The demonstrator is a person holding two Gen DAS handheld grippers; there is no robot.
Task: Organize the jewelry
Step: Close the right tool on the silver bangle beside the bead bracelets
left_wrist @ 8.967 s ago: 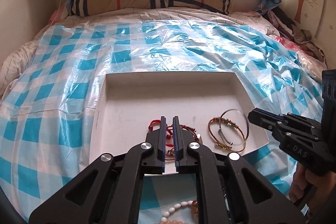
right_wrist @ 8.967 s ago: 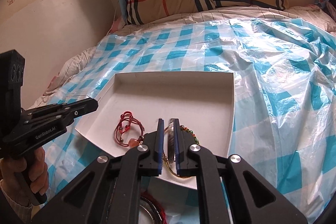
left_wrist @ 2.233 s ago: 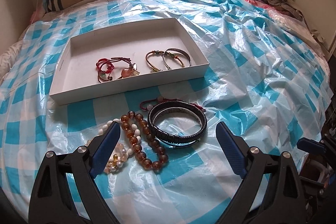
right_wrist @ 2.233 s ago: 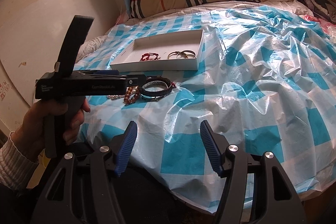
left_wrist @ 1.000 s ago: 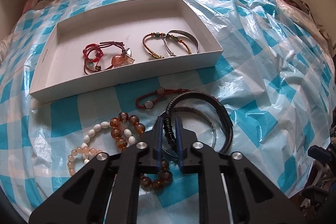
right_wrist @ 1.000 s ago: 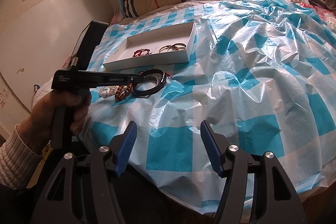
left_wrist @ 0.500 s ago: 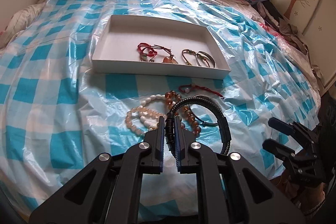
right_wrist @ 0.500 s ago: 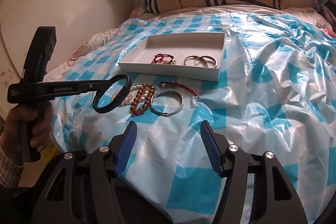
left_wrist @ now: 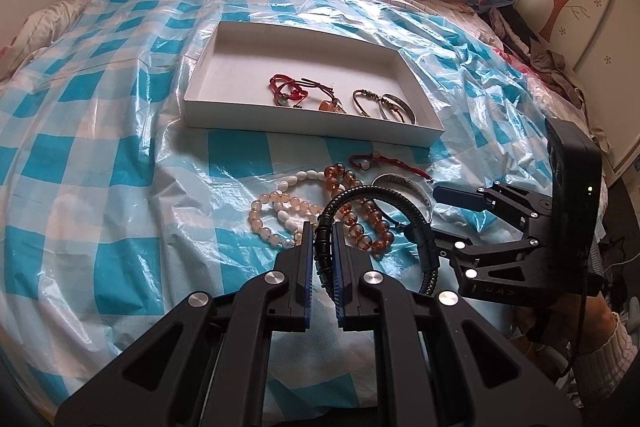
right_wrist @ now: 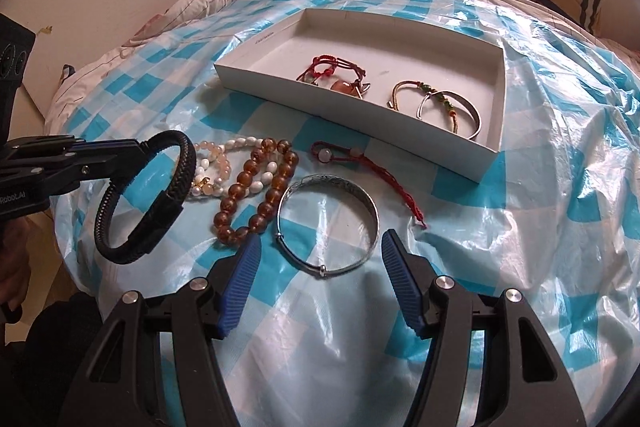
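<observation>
Left gripper [left_wrist: 322, 239] is being kept clamped on the black braided bracelet [right_wrist: 140, 203], lifted above the bedsheet [right_wrist: 520, 247]; right gripper [right_wrist: 320, 259] is being held wide apart over the silver bangle [right_wrist: 328, 223], gripping nothing.

A black braided leather bracelet [right_wrist: 144, 203] hangs lifted at the frame's left. Centre, on the bed: an engraved silver bangle [right_wrist: 328, 225], amber bead bracelet [right_wrist: 256, 187], white pearl-like beads [right_wrist: 216, 167], red cord bracelet [right_wrist: 360, 163]. Upper centre, a white shallow cardboard box [right_wrist: 360, 119] holds red and gold-silver bracelets.
</observation>
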